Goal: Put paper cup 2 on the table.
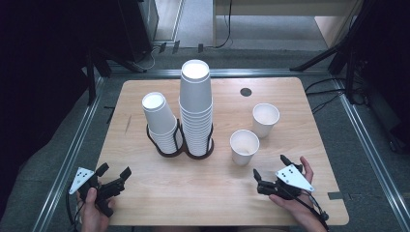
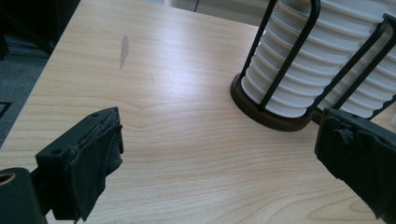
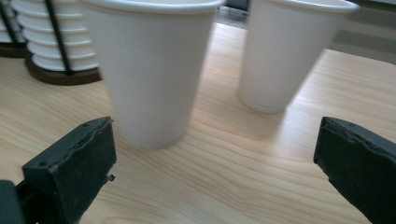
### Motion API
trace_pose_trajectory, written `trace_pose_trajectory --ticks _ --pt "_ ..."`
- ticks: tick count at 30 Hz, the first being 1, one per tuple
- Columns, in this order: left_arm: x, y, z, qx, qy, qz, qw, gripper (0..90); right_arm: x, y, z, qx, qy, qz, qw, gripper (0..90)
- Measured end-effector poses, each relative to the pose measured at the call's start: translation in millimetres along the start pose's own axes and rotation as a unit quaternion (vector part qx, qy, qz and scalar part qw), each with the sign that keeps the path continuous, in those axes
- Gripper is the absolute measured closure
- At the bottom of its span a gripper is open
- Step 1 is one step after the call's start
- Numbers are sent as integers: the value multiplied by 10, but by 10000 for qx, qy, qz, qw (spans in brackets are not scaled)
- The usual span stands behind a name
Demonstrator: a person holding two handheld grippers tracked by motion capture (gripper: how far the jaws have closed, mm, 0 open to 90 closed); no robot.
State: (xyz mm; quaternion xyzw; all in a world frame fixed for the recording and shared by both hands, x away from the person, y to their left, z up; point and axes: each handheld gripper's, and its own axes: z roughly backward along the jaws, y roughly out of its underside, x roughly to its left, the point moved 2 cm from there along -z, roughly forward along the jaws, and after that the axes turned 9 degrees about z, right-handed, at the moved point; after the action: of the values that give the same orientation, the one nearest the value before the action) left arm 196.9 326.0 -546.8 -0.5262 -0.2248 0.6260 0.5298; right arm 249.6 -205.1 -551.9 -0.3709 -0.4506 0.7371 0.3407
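Observation:
Two stacks of white paper cups stand upside down in a dark wire holder (image 1: pixel 167 147) at the table's middle: a short stack (image 1: pixel 159 121) and a tall stack (image 1: pixel 196 106). Two single white cups stand upright to the right, a near cup (image 1: pixel 244 146) and a far cup (image 1: pixel 265 119). My right gripper (image 1: pixel 270 166) is open at the front right, a little short of the near cup (image 3: pixel 152 74), with nothing between its jaws; the far cup (image 3: pixel 289 51) stands behind. My left gripper (image 1: pixel 115 170) is open at the front left, empty, facing the holder (image 2: pixel 268 116).
The wooden table (image 1: pixel 145 193) has a dark round hole (image 1: pixel 245 92) near its back edge and a grey smudge (image 2: pixel 124 49) at its left. Metal rails (image 1: pixel 72 159) run along both sides. Cables and stand legs lie on the floor behind.

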Motion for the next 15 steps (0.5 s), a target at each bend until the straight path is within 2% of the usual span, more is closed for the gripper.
trace_pose_trajectory --ticks 3,9,10,11,12,13,15 --pt "19 4 5 1 -22 14 10000 12 -133 38 57 31 161 -146 9998 0" --pt "50 18 13 14 -155 -137 9998 12 -401 117 165 59 547 -244 9982 0" --pt "50 18 13 14 -155 -137 9998 12 -401 117 165 59 547 -244 9982 0" --pt "60 19 18 14 -157 -165 9997 11 -497 147 201 97 694 -312 9971 0" --pt "60 19 18 14 -157 -165 9997 12 -497 147 201 97 694 -312 9971 0" --pt "69 23 24 17 -164 -221 9996 12 -579 171 230 131 829 -373 9958 0" --pt "76 31 28 49 -162 -305 9994 12 -657 188 252 172 941 -474 9943 0"
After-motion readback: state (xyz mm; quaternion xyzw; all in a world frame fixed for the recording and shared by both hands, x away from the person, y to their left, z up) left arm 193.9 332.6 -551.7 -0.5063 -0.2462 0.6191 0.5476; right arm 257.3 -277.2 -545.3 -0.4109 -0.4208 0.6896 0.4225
